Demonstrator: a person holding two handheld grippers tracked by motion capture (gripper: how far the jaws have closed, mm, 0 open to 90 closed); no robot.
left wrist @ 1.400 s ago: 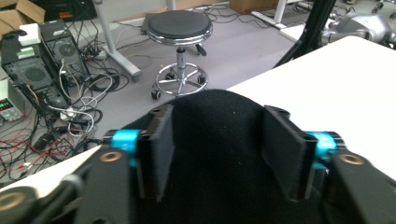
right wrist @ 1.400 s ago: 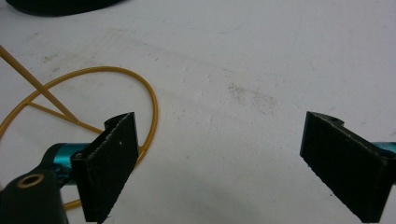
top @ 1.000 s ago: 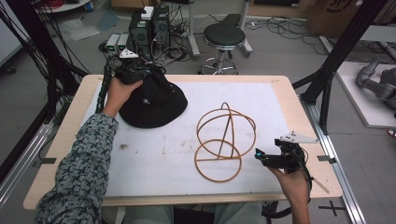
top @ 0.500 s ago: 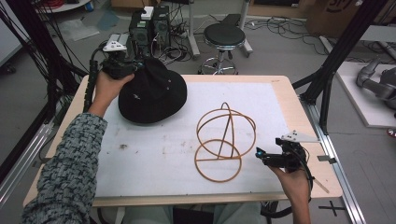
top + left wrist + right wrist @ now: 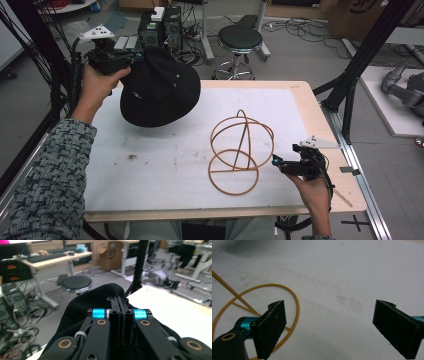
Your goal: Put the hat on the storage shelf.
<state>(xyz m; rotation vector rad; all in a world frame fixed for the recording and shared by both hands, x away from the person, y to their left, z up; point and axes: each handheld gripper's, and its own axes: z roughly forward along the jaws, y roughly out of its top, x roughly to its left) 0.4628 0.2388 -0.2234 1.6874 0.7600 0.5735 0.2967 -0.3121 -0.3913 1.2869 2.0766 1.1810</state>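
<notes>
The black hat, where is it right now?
In the high view the black hat hangs above the far left part of the table, its brim pinched in the left gripper, left of and beyond the gold wire stand.

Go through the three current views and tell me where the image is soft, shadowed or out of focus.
High view: even light, slightly soft overall; the black hat casts a faint shadow on the white table top. Left gripper view: the left gripper and its fingers are fairly sharp, the room behind is blurred. Right gripper view: the near fingers look soft, the gold wire stand is clearer, and a dark shadow sits top left.
</notes>
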